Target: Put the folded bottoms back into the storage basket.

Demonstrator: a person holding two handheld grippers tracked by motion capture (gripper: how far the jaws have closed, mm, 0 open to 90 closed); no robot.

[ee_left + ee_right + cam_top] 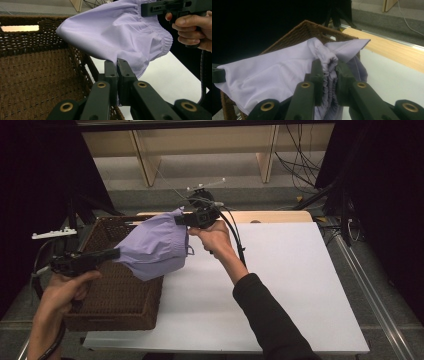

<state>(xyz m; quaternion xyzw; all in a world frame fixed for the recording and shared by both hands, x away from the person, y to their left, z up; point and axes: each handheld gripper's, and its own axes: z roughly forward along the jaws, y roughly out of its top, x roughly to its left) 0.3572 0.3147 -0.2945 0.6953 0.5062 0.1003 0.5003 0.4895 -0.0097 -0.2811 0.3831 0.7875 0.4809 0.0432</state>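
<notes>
A lilac cloth garment [152, 246] with an elastic gathered edge hangs stretched between my two grippers, over the right rim of a brown wicker basket [107, 300]. My left gripper [116, 254] is shut on one corner of the cloth [117, 37], its jaws pinched together around the fabric [117, 65]. My right gripper [179, 219] is shut on the bunched elastic edge [329, 65], with folds squeezed between its jaws. The cloth [274, 75] is held in the air above the basket [304, 30] and touches nothing else that I can see.
The basket [32, 82] stands on the left part of a white table top [280, 285], its inside bare. A wooden strip [270, 216] runs along the table's far edge. Cables [235, 237] trail from the right gripper. Dark curtains flank both sides.
</notes>
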